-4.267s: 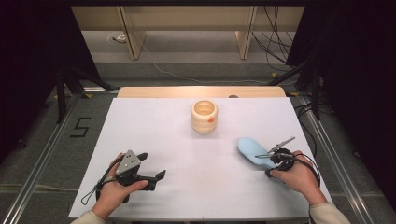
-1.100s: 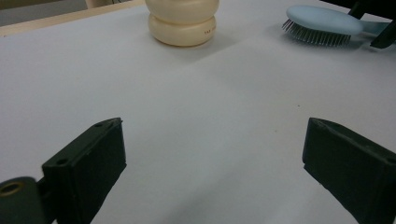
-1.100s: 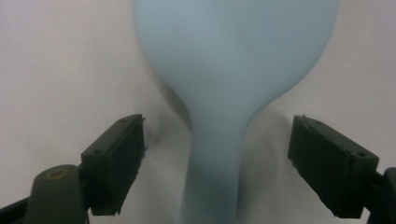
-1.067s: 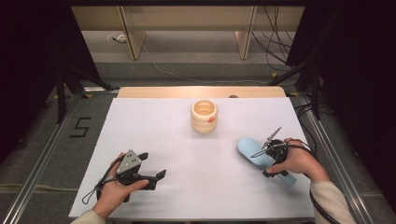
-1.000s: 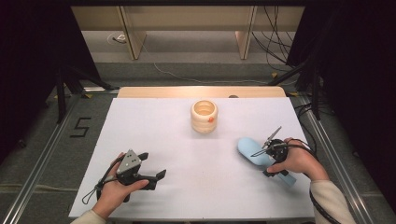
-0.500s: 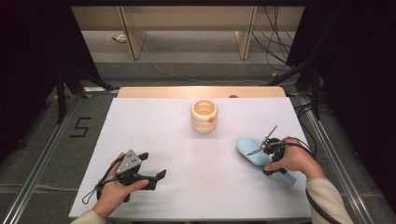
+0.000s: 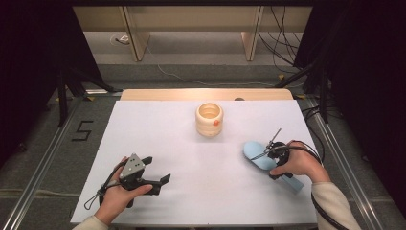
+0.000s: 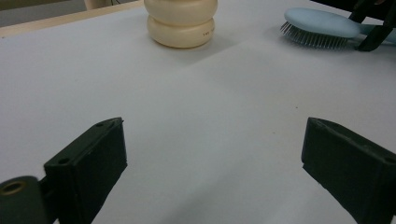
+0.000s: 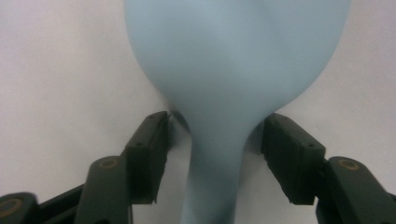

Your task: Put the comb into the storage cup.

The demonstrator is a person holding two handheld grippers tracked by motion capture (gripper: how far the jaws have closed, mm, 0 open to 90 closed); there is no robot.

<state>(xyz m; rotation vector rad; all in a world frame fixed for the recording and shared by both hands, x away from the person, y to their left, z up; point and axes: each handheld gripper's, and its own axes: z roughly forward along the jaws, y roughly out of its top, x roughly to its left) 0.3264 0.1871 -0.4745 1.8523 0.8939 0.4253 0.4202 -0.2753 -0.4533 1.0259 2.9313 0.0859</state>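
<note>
A light blue hairbrush (image 7: 253, 150) lies bristles-down on the right of the white table (image 7: 191, 148). My right gripper (image 7: 273, 159) points down over the spot where head and handle meet. In the right gripper view the jaws straddle the brush neck (image 9: 219, 154); they have just been closing, and a thin gap remains on each side. A cream ridged pot (image 7: 209, 119) stands at mid-table. My left gripper (image 7: 157, 169) rests near the front left, wide open with nothing between its jaws. From it I see the pot (image 8: 181, 21) and the brush (image 8: 317, 23) ahead.
A bare wooden strip (image 7: 206, 94) runs along the table's far edge. Metal rails (image 7: 48, 158) flank both sides, and cables (image 7: 282, 43) hang at the back right. A "5" (image 7: 82, 130) is marked on the floor at the left.
The right hand has turned and come down over the brush's neck. It edged slightly left in the last second. The left hand and gripper have stayed put.
</note>
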